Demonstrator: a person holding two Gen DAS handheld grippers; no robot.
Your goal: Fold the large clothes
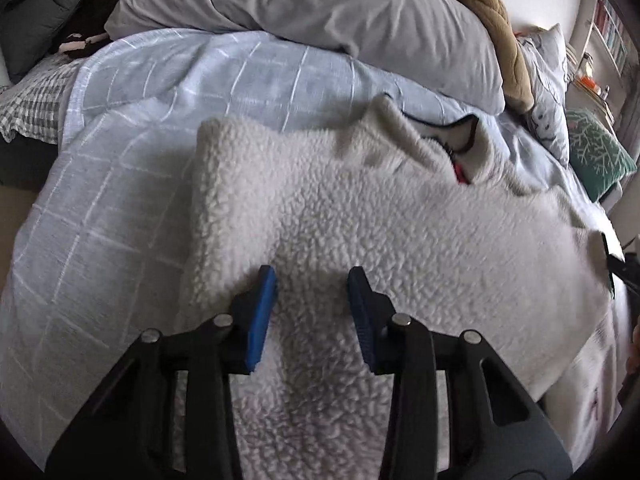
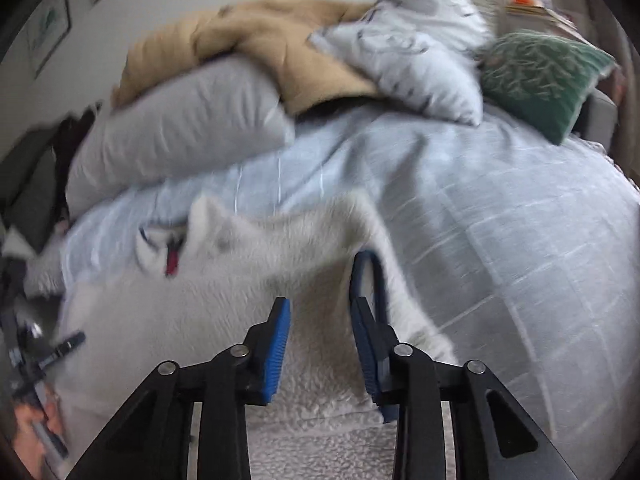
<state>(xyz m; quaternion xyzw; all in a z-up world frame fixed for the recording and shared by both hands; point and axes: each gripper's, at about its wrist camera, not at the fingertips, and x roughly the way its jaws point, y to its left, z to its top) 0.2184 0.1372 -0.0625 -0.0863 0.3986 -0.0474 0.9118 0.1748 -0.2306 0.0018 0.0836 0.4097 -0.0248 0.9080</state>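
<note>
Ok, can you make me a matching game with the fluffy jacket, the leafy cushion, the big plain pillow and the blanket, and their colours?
Things:
1. fleece jacket
2. leaf-pattern cushion
3. plain pillow
4. fuzzy blanket

Colours:
A. tan
B. green
C. white
D. grey

Pairs: 1-C, 2-B, 3-D, 4-A

Bed under pale blue checked cover [image 1: 132,128], grey pillow [image 1: 304,12], framed pictures [image 2: 48,28]

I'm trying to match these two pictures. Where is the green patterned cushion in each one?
Left wrist view: green cushion at the far right edge, beyond the white fleece garment.
Right wrist view: green cushion at upper right.
Shared landmark: the grey pillow.
</note>
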